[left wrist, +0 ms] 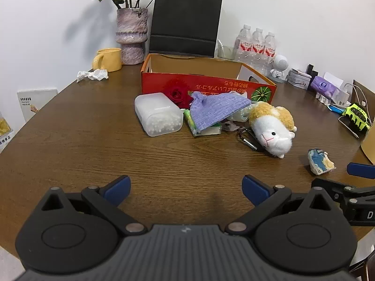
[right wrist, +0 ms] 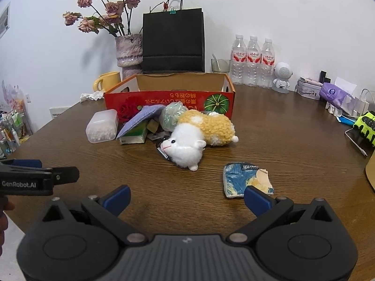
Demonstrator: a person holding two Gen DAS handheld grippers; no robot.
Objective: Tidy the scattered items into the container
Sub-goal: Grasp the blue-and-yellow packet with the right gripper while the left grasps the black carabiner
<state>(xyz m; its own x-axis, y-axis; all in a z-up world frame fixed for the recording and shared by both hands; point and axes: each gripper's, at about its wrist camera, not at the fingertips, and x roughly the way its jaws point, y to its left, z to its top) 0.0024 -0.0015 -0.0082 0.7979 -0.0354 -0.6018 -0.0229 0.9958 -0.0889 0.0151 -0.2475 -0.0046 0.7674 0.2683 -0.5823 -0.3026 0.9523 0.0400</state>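
An open red cardboard box point(left wrist: 206, 86) point(right wrist: 168, 98) stands at the back of the brown table. In front of it lie a clear plastic tub of white beads point(left wrist: 158, 114) point(right wrist: 102, 126), a purple knitted cloth point(left wrist: 218, 109) point(right wrist: 140, 118) over a green packet point(left wrist: 206, 130) point(right wrist: 133, 138), a red rose point(left wrist: 177, 94) point(right wrist: 127, 111) and a white and yellow plush hamster point(left wrist: 273, 126) point(right wrist: 199, 135) on a carabiner point(left wrist: 248, 138). A crumpled blue wrapper point(left wrist: 320, 161) point(right wrist: 246, 179) lies nearer. My left gripper point(left wrist: 186, 190) and right gripper point(right wrist: 187, 200) are open and empty, well short of the items.
Behind the box stand a vase of dried flowers point(left wrist: 131, 35), a yellow mug point(left wrist: 109, 59), a black paper bag point(left wrist: 185, 23) and three water bottles point(right wrist: 253, 61). Crumpled tissue point(left wrist: 92, 75) lies at the left. Small clutter and a green glove point(right wrist: 365, 124) line the right edge.
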